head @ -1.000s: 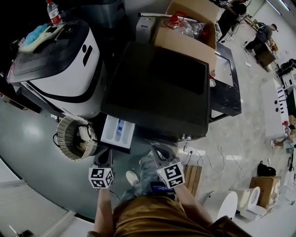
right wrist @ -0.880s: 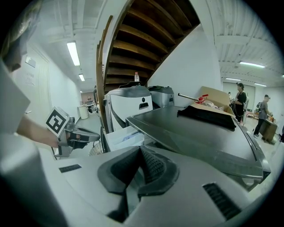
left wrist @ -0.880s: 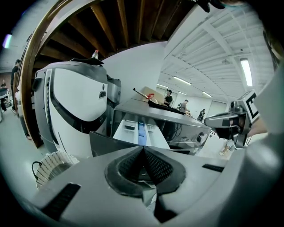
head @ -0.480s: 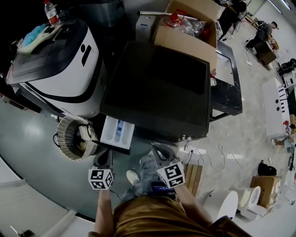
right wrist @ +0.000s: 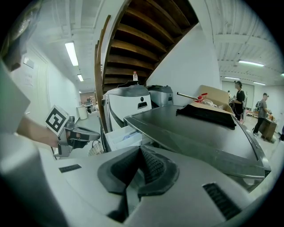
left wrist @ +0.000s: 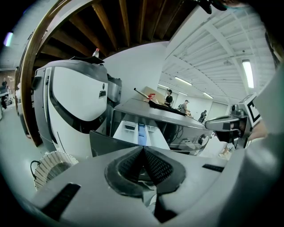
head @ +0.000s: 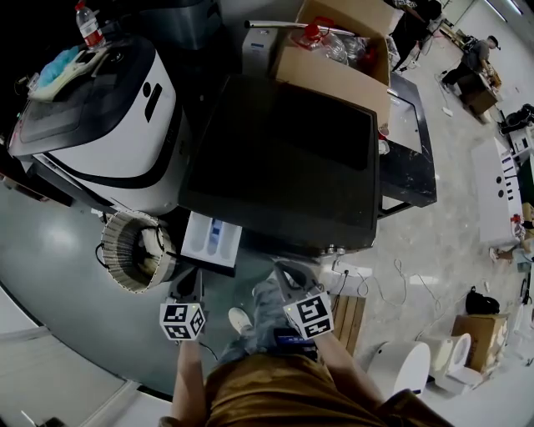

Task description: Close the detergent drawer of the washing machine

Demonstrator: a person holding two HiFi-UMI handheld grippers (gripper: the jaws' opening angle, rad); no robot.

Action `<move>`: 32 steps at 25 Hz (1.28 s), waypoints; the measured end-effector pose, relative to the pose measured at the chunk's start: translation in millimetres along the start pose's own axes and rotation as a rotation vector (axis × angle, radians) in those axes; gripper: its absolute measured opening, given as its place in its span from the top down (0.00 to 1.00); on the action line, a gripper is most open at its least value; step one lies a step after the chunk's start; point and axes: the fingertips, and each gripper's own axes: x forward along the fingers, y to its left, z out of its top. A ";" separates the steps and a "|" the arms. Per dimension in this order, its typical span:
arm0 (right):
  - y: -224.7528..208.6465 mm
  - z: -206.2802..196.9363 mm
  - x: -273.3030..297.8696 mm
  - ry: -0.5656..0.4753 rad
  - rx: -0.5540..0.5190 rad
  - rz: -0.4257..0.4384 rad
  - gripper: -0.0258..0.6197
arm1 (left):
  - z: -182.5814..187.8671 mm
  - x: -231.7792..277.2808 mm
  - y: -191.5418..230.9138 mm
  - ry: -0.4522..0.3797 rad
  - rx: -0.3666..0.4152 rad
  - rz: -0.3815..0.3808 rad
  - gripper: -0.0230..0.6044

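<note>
The left hand-held gripper [left wrist: 143, 165] is clenched, its ribbed pads [left wrist: 157, 166] pressed together with nothing between them. The right hand-held gripper [right wrist: 138, 168] is shut on nothing in the same way. In the head view both hang low in front of the person. The left one is just short of the drawer's front edge, and the right one is off to the side below the machine's front. Neither touches anything.

The detergent drawer [head: 213, 239] stands pulled out at the left end of the dark washing machine's [head: 284, 158] front. Its white compartments and a blue insert are open to view. The left gripper view looks almost straight along it, over its dark front panel.

This looks like the approach, with the closing push not yet begun. The next move probably needs no grasp. The closed tips of the left gripper would go against the middle of the front panel and press straight along the drawer's slide. The push should stay square so the drawer does not bind, and carry on until the panel sits flush.

No brand or label can be read on the machine or the drawer. The marker cubes [head: 182, 321] carry only black-and-white square patterns. The white appliance [head: 108, 125] alongside bears a dark emblem, not legible text, and the print on the bottle [head: 86, 23] on top of it is too small to read.
</note>
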 end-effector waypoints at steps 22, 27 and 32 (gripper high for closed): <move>-21.3 -1.1 -3.7 0.002 0.024 -0.036 0.94 | 15.1 18.5 0.6 -0.005 -0.024 0.003 0.92; -30.1 -1.3 -7.6 0.000 0.030 -0.051 0.94 | 18.9 25.5 0.6 -0.006 -0.031 0.007 0.92; -38.4 -1.8 -9.4 0.004 0.031 -0.060 0.94 | 23.2 31.9 0.2 -0.009 -0.039 0.011 0.92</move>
